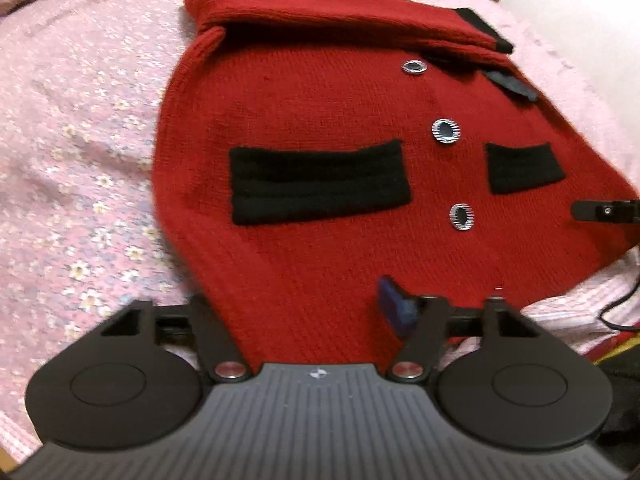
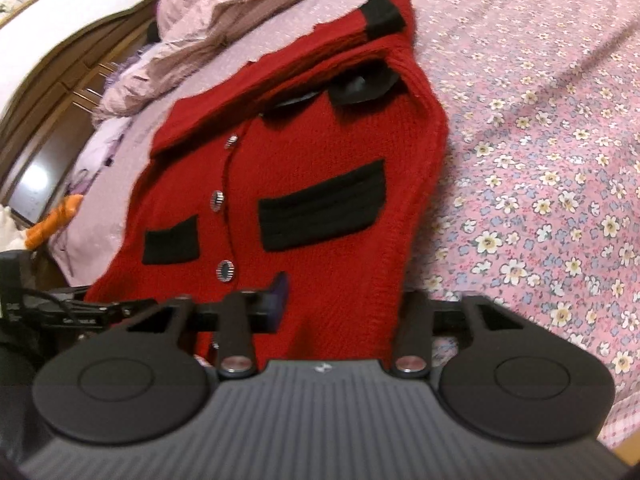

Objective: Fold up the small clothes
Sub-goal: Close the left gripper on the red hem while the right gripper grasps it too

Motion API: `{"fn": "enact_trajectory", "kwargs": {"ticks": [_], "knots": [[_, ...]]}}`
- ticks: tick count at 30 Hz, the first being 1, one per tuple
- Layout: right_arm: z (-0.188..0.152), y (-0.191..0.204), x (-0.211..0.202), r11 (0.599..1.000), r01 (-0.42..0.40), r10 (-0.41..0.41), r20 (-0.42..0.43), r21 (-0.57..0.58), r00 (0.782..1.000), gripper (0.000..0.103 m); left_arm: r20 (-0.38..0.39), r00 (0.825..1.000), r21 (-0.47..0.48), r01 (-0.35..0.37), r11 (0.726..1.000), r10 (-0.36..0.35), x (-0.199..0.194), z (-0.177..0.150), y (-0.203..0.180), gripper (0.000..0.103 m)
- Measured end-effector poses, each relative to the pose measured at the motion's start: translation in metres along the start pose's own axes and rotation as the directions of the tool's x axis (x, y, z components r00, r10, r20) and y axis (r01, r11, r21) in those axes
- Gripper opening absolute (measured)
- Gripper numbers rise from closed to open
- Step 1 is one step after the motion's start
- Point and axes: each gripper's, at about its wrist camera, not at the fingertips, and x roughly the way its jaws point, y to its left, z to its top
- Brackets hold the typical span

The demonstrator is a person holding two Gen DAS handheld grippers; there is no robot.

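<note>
Cardigan (image 1: pixel 320 120), red knit with two black pocket flaps (image 1: pixel 320 180) and a row of silver-rimmed buttons (image 1: pixel 445 131), lay flat and front-up on the bed (image 1: pixel 80 160), whose sheet was pink with small flowers. Its sleeves were folded across the chest at the far end, with one black cuff (image 2: pixel 382 14) showing at the outer tip and a black collar piece peeking from under the fold. The hem lay nearest both cameras, toward the near edge of the bed.

Left gripper (image 1: pixel 320 312) hung over the hem at the cardigan's left corner. Its fingers stood partly apart with red knit lying between them; one blue pad (image 1: pixel 394 308) showed on the inner side of the right finger. Whether the pads pressed on the cloth could not be told. In the left wrist view the tip of the right gripper (image 1: pixel 600 211) showed at the right edge, over the cardigan's side.

Right gripper (image 2: pixel 332 308) sat at the hem on the other corner, and the frames did not show clearly whether the fingers met on the knit, though they stood close together; a blue pad (image 2: pixel 278 300) showed beside the left finger, by the lowest button.

A crumpled pink quilt (image 2: pixel 224 12) lay heaped along the far edge of the bed, and a dark wooden headboard (image 2: pixel 72 68) stood beyond it
</note>
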Motion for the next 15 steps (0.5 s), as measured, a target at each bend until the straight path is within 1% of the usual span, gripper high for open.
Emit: {"fn": "enact_trajectory", "kwargs": {"ticks": [1, 2, 4, 6, 10, 15], "knots": [[0.001, -0.002, 0.002, 1.0, 0.01, -0.01, -0.003, 0.002, 1.0, 0.015, 0.0, 1.0, -0.002, -0.023, 1.0, 0.023, 0.0, 0.001, 0.0, 0.046], [0.001, -0.004, 0.003, 1.0, 0.014, -0.014, -0.001, 0.011, 1.0, 0.011, 0.0, 0.999, -0.01, -0.033, 0.999, 0.033, -0.001, 0.002, 0.002, 0.041], [0.003, -0.007, -0.001, 0.999, -0.019, 0.018, 0.015, 0.032, 1.0, 0.011, 0.001, 0.999, -0.042, -0.037, 0.998, 0.037, -0.005, 0.004, 0.007, 0.023], [0.006, -0.008, -0.007, 0.997, -0.067, 0.065, 0.046, 0.044, 0.997, 0.01, 0.012, 1.0, -0.078, -0.02, 0.997, 0.021, -0.011, 0.007, 0.014, 0.014], [0.016, -0.006, -0.019, 0.984, -0.169, 0.161, 0.118, 0.063, 0.98, 0.01, 0.085, 0.995, -0.136, 0.056, 0.989, -0.044, -0.035, 0.018, 0.024, 0.012], [0.034, -0.002, -0.027, 0.966, -0.246, 0.227, 0.194, 0.078, 0.954, 0.01, 0.182, 0.978, -0.171, 0.137, 0.976, -0.105, -0.061, 0.038, 0.025, 0.011]]}}
